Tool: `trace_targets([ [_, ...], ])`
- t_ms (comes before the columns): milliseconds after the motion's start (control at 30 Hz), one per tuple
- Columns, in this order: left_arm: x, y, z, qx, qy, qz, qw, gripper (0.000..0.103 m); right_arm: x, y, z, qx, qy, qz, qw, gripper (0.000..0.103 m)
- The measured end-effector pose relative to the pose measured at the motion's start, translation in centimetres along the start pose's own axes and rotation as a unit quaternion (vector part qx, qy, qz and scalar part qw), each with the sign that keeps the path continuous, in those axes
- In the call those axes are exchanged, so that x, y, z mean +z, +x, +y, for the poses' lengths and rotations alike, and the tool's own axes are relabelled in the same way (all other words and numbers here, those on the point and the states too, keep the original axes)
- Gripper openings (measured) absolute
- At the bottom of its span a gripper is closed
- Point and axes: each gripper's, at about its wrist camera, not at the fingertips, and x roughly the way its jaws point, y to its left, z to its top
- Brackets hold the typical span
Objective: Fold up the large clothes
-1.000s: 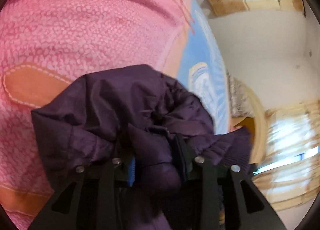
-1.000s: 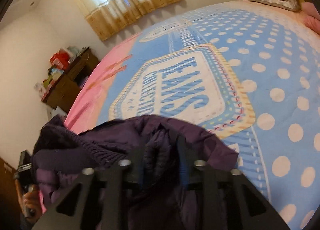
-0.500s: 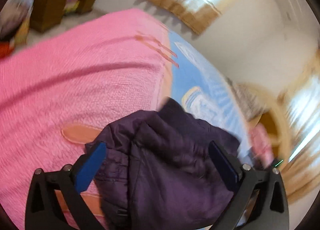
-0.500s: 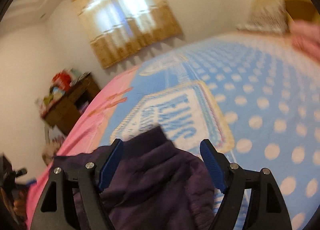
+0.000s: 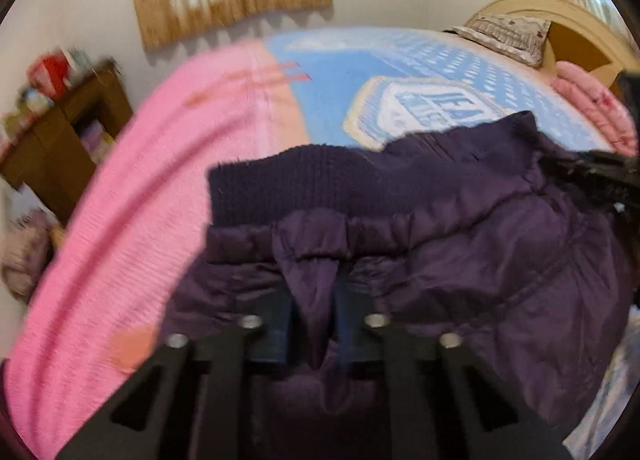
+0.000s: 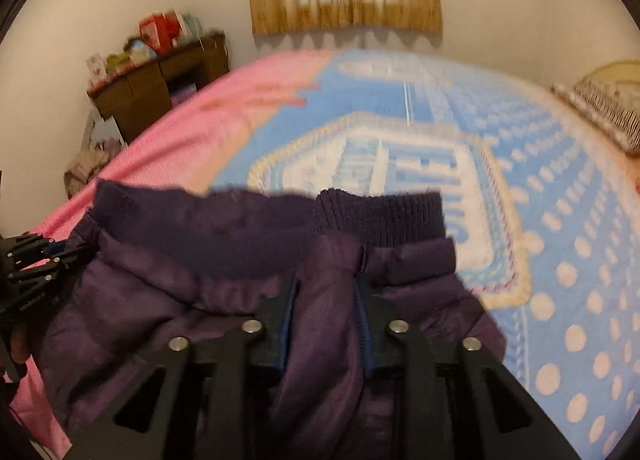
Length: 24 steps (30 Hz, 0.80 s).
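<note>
On a pink and blue bedspread (image 6: 540, 188), a purple padded jacket (image 5: 480, 244) is gripped by 2 grippers. Left gripper (image 5: 314, 324) has just clamped a fabric fold; right gripper (image 6: 326, 320) has likewise closed, pinching fabric below the ribbed hem (image 6: 380, 212).

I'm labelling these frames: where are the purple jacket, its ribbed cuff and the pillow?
purple jacket (image 5: 500, 260), left wrist view, quilted shell.
ribbed cuff (image 6: 380, 212), right wrist view, knit band.
pillow (image 5: 508, 34), left wrist view, its top.
</note>
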Motion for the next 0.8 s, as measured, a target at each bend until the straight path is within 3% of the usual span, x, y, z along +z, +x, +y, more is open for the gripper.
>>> trace_targets([
  [100,1.1,-1.2,0.2,0.016,-0.010,-0.035,0.9992,0.015,1.3,-3.0,0.4,0.002,0.006,-0.050,0.999,0.024],
  [200,2.7,-1.6,0.4,0.032,-0.026,-0.059,0.9974,0.015,2.8,-3.5,0.8,-0.022,0.002,-0.073,0.997,0.024],
  [267,3.6,-0.2,0.8,0.037,-0.039,-0.048,0.9974,0.015,3.1,-2.0,0.7,-0.032,0.005,-0.060,0.998,0.024],
  [400,3.2,4.8,0.4,0.065,-0.026,0.000,0.9975,0.029,1.4,3.8,-0.5,-0.064,0.013,0.017,0.998,0.031],
  [467,2.3,5.7,-0.5,0.101,-0.003,-0.009,0.9949,0.036,0.1,4.8,-0.5,-0.070,0.009,0.019,0.997,0.033],
  [567,1.7,6.2,-1.5,0.128,0.013,-0.015,0.9916,0.036,-0.3,5.5,-0.1,-0.081,-0.004,0.032,0.996,0.034],
  [800,1.3,6.0,-1.5,0.129,0.003,-0.015,0.9916,0.041,-0.3,7.0,0.1,-0.088,-0.014,0.060,0.994,0.037],
])
